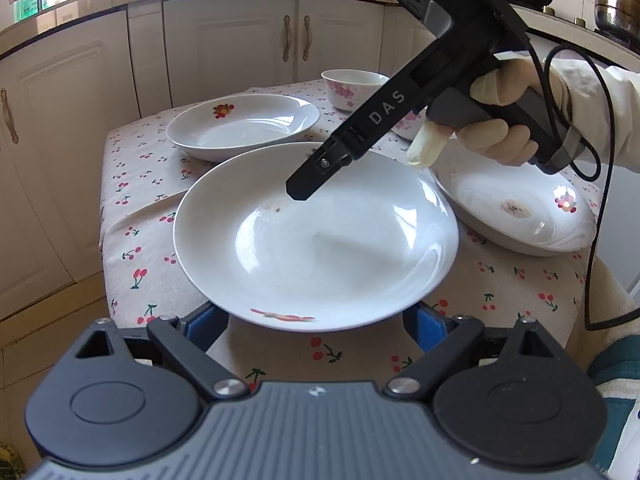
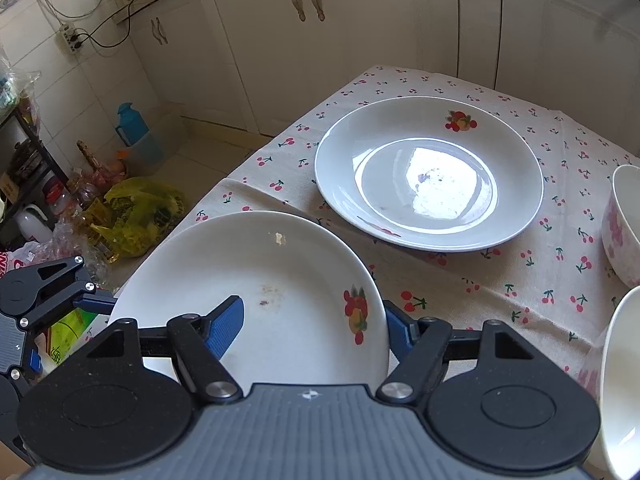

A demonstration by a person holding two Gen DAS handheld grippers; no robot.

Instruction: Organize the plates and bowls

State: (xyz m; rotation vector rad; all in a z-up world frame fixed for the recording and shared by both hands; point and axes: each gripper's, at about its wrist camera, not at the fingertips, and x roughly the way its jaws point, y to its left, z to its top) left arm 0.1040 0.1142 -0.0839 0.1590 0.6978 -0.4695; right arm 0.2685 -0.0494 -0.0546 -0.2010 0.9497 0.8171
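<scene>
Plate [image 1: 316,240] [image 2: 260,280], white with a fruit print, is the one we are working on; it lies at the near edge of the cherry-print tablecloth [image 1: 140,200], its near rim hanging past the edge. Our left gripper [image 1: 316,320] has its jaws spread wide, one blue pad on each side of that near rim. The pad tips are hidden under the rim, so we cannot tell whether they press on it. Our right gripper [image 2: 310,328], held in a gloved hand [image 1: 492,136], comes down over the far side of the plate with its jaws clenched as narrow as they go. From its own camera we see the left pad over the plate's inner face and the right pad just beside the outer rim by the fruit print; whether they actually pinch the plate we cannot tell. A second plate [image 2: 428,172] sits farther back, and a flowered bowl [image 2: 624,220] stands to its right.
</scene>
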